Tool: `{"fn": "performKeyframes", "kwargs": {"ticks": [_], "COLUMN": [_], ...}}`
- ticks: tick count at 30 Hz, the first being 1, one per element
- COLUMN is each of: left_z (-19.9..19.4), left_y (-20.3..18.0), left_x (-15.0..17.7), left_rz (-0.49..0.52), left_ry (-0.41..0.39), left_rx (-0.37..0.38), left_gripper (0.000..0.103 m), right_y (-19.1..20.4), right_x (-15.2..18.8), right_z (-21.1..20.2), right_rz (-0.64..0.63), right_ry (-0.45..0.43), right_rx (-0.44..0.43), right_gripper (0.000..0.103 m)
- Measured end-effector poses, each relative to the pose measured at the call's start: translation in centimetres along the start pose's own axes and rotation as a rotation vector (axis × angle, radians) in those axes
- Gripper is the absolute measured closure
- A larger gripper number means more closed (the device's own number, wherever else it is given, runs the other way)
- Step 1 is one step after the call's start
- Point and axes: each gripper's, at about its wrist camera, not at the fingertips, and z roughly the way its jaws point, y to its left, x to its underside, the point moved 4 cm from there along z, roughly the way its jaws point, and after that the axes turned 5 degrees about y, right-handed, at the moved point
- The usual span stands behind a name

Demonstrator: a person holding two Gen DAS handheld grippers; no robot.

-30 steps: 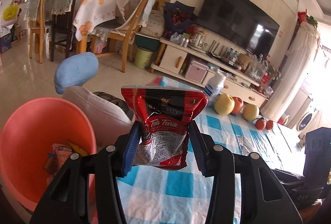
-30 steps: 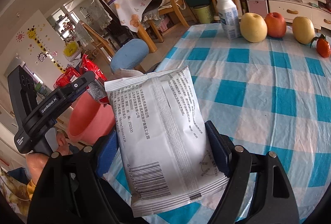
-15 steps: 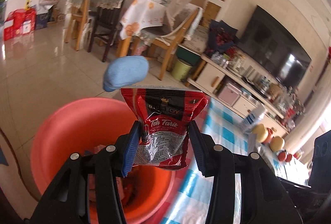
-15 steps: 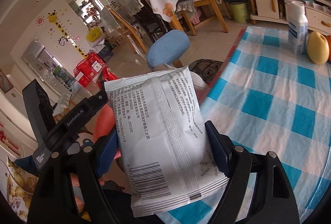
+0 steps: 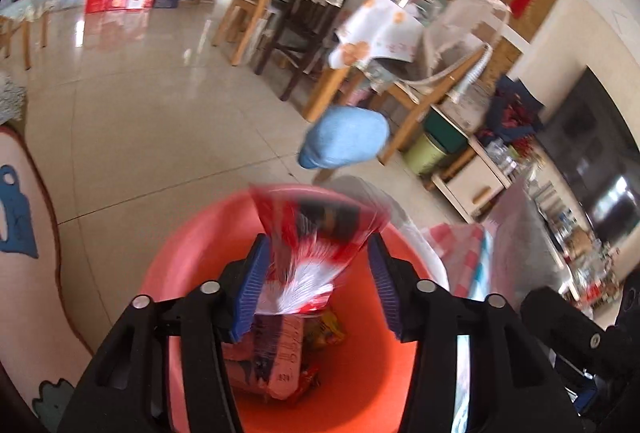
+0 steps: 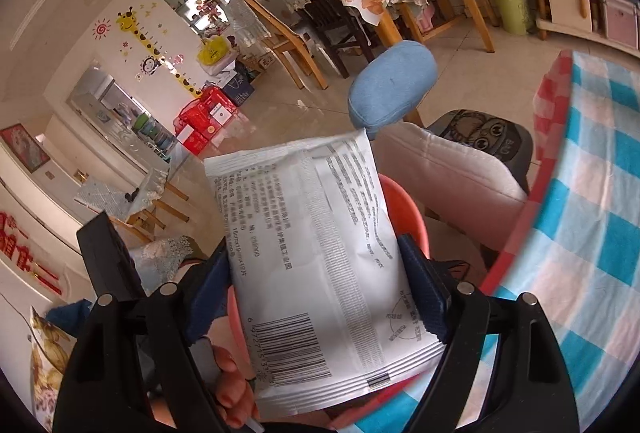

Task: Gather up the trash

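The left gripper (image 5: 316, 289) hangs right above the orange bin (image 5: 192, 233). Its fingers have just been opening, and the red sachet (image 5: 316, 233) between them is blurred, prob. slipping out; a gap shows on the right finger's side, so I judge it released, not pinched. It lies w/ its long axis pointing away from the fingers, lower end over the bin's inside, where other wrappers (image 5: 276, 357) are lying already. So it should fall straight in.

The right gripper (image 6: 316, 293) is clenched on the white packet (image 6: 316, 253), the fingers pressing its two long edges, long axis running forward from the fingers. The bin's rim (image 6: 404, 201) peeks out behind and below the packet, beside the checked counter (image 6: 592, 233). The right hand is thus near but, as far as I can judge, not yet fully above the opening; it needs to go a bit more toward the bin before letting go.
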Motion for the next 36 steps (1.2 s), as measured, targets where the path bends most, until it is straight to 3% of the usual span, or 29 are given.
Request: {"fn": "performKeyframes", "kwargs": {"ticks": [1,2,6,11,17,21,26,32,36], "left_z": [0.0,0.1,0.1,-0.3,-0.9,-1.8,-2.4,-3.1,-3.7], "left_y": [0.2,0.4,0.6,-0.6,-3.0,-5.6,-8.3,-10.7,-12.3], "left_x": [-0.1,-0.2,-0.3,0.1,1.1,1.9,3.3,5.0,6.4], "left_rz": [-0.003,-0.005,-0.012,0.02,0.07,0.137,0.212,0.273,0.323], "left_ry": [-0.008,-0.015,-0.025,-0.05,-0.087,-0.131,-0.128,-0.124,-0.129], "left_rx": [-0.009,-0.027,-0.025,-0.019,0.029,0.099,0.186,0.224,0.197], "left_gripper": [0.032,0.028,0.024,0.014,0.011,0.008,0.008,0.008,0.008], "right_y": [0.0,0.0,-0.7,-2.0,-4.2,-5.6,-6.6,-7.8,-8.6], "right_x": [-0.1,-0.2,0.0,1.1,3.7,5.7,8.0,10.0,11.1], "right_z": [0.1,0.1,-0.9,-3.2,-6.1,-7.9,-10.2,-13.2,-14.9], "right_rz": [0.001,0.004,0.033,0.017,-0.033,-0.049,-0.092,-0.117,-0.119], "right_ry": [-0.006,-0.017,-0.052,-0.102,-0.132,-0.139,-0.156,-0.196,-0.208], "right_rx": [-0.001,-0.006,-0.013,0.066,0.203,0.276,0.362,0.44,0.48], "right_gripper": [0.021,0.021,0.018,0.017,0.017,0.017,0.017,0.011,0.01]}}
